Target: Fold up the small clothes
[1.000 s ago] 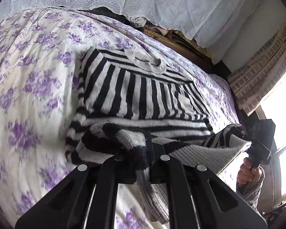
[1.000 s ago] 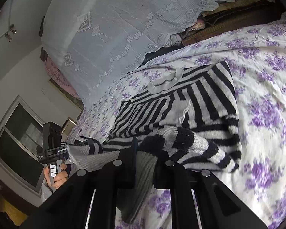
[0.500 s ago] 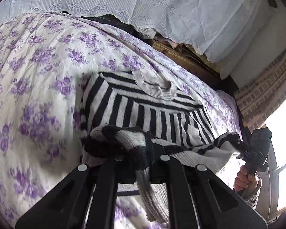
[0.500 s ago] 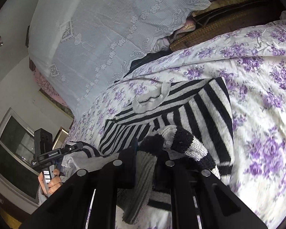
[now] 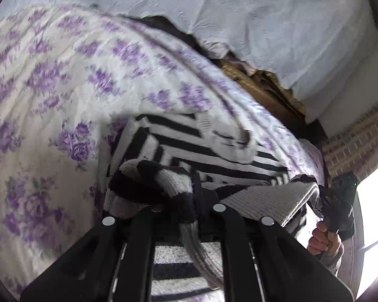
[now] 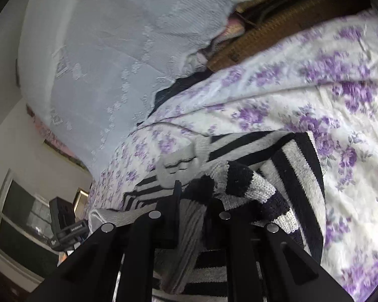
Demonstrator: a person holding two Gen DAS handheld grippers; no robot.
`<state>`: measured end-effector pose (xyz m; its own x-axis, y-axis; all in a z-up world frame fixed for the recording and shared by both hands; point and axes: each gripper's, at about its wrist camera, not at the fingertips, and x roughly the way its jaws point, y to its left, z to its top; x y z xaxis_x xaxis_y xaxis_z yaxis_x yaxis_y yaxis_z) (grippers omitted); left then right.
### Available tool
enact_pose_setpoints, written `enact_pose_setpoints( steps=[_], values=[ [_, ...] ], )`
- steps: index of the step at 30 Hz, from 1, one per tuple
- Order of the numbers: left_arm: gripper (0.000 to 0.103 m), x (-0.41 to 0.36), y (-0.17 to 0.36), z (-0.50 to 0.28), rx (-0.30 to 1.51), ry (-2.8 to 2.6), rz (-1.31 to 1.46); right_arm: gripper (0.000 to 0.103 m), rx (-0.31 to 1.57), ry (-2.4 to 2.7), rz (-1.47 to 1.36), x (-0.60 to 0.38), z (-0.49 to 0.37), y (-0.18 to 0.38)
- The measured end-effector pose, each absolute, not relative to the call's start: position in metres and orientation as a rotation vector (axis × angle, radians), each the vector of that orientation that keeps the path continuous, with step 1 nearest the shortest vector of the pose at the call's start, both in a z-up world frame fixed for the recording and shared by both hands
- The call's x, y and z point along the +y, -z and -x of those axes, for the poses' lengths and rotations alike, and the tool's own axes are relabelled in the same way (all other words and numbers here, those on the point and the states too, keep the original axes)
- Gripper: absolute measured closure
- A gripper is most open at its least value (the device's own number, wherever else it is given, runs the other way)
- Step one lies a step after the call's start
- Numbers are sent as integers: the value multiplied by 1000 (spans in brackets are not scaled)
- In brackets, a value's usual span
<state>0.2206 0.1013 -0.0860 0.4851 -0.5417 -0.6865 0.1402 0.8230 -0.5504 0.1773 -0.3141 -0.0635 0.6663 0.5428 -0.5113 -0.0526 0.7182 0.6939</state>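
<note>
The black-and-white striped sweater [image 5: 189, 146] lies on the bed [image 5: 50, 105], which has a purple flowered cover; its lower edge is lifted and carried over the body toward the collar [image 6: 179, 163]; the left hand-held gripper [image 5: 189, 201] pinches the knit hem, its jaws starting to open; the right hand-held gripper [image 6: 191, 201] pinches the hem too, also opening slightly.

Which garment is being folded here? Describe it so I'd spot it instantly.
On the purple-flowered bedspread lies a black-and-white striped knit sweater. It is the only striped item there, its lower edge pinched and lifted by both tongs.
</note>
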Motion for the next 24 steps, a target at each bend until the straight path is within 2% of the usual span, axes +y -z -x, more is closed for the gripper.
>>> enact_pose_setpoints(
  steps=[2,5,6,7,8,9,11,14,21,24],
  values=[
    [91,104,103,-233,1019,411,488,81,804,-354,-754,-320,-191,84],
    [90,109,116,-245,1049,448,555,81,811,-398,-834,-330,-198,101],
    [87,111,114,-245,1044,464,563,76,803,-414,-845,-331,-196,99],
    [76,116,106,-242,1016,490,572,71,778,-435,-869,-335,-194,94],
    [53,120,98,-238,979,506,579,61,732,-453,-897,-339,-189,90],
    [40,125,90,-234,938,508,584,52,703,-455,-908,-341,-186,87],
    [8,141,67,-216,793,481,603,45,647,-440,-903,-345,-179,79],
    [7,143,47,-202,716,424,515,44,623,-416,-888,-344,-172,72],
    [7,82,39,-189,753,426,261,43,502,-217,-548,-321,-153,26],
    [7,47,45,-200,808,423,180,45,606,-271,-446,-291,-168,29]
  ],
)
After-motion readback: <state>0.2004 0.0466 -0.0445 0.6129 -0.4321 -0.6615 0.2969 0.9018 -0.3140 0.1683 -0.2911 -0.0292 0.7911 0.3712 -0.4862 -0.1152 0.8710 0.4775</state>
